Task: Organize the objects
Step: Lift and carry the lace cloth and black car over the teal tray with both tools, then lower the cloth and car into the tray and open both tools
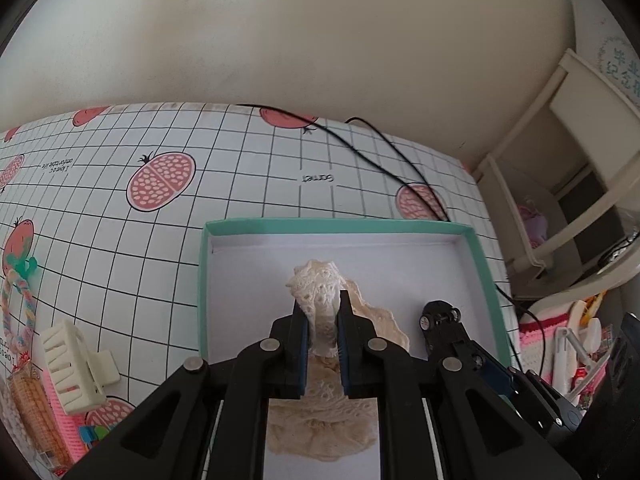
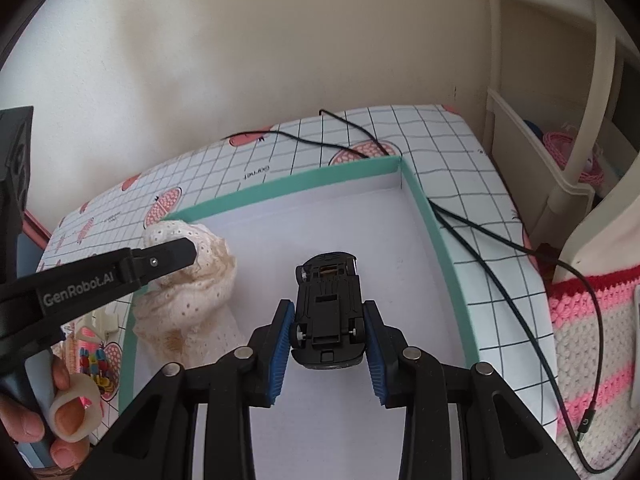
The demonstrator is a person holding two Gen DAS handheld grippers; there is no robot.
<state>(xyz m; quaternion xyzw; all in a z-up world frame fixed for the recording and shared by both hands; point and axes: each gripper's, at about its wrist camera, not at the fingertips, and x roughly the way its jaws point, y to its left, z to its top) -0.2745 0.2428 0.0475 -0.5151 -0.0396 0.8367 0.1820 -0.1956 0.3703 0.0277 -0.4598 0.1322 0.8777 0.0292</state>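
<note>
Your left gripper (image 1: 323, 316) is pressed together on a fold of cream lace cloth (image 1: 320, 288), pinching it between the blue pads (image 1: 306, 336) so that the gathered top stands above the fingertips while the rest trails down onto the floor of the teal-rimmed box (image 1: 480, 264). In the right wrist view the same gripper enters from the left, its arm printed "GenRobot.AI", with the cloth bunched at the box's near-left corner. Your hand (image 2: 52, 404) grips its handle, one finger wearing a pale sleeve.

Your right gripper (image 2: 328, 334) is spread a little wider than a black toy car (image 2: 328, 308), which lies upside down between the pads, chassis and wheels facing up. The pads sit just beside the car's rear wheels; you cannot tell whether they press on it. The car rests inside the same box, on its white floor, to the right of the cloth and apart from it.

The box stands on a bench covered by a checked cloth with pomegranate prints (image 1: 160, 180); the word "Garnet" (image 1: 317, 178) is legible, inverted. A black cable (image 1: 380, 152) runs across the bench behind the box. Left of the box lie a cream hair claw clip (image 1: 74, 364) and a pastel braided rope (image 1: 18, 304). A cream shelf unit (image 1: 560, 184) stands at the right.
</note>
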